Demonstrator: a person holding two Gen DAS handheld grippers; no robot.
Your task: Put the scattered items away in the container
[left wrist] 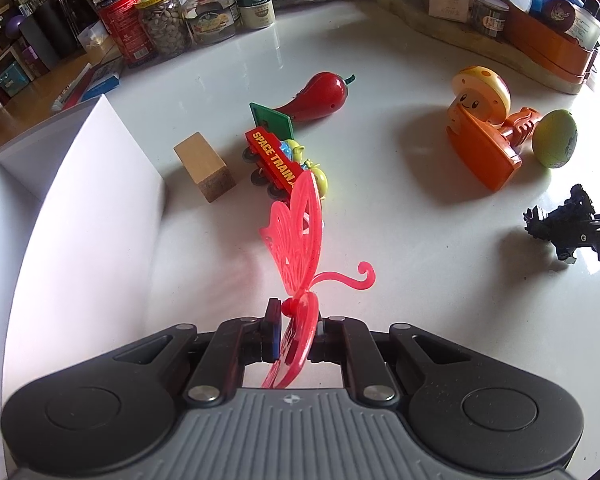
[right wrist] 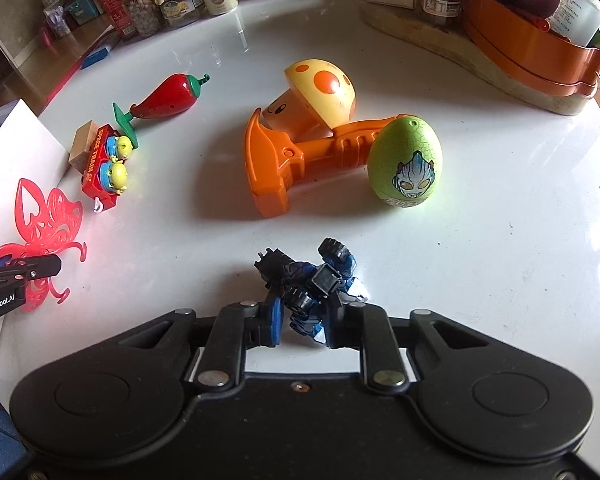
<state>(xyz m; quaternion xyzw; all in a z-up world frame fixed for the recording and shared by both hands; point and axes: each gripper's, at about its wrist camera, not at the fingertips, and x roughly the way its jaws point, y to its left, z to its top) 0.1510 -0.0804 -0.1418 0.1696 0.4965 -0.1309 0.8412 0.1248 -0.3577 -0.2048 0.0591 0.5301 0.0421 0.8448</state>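
Nearest the left wrist camera, the left hand-held gripper [left wrist: 294, 330] is seen closed on the pink butterfly [left wrist: 296, 240], pinched at its body; thin, light and springy, it is judged best held there, not by the lacy wings, with the white container [left wrist: 80, 184] at nine o'clock. From the right wrist view, the right hand-held gripper [right wrist: 301, 320] is shut on the dark blue robot toy [right wrist: 311, 280] lying on the worktop [right wrist: 479, 260]; stiff, knobbly and jointed, it is best gripped across its torso, while the green egg [right wrist: 405, 164] at one o'clock looks smooth and slippery.
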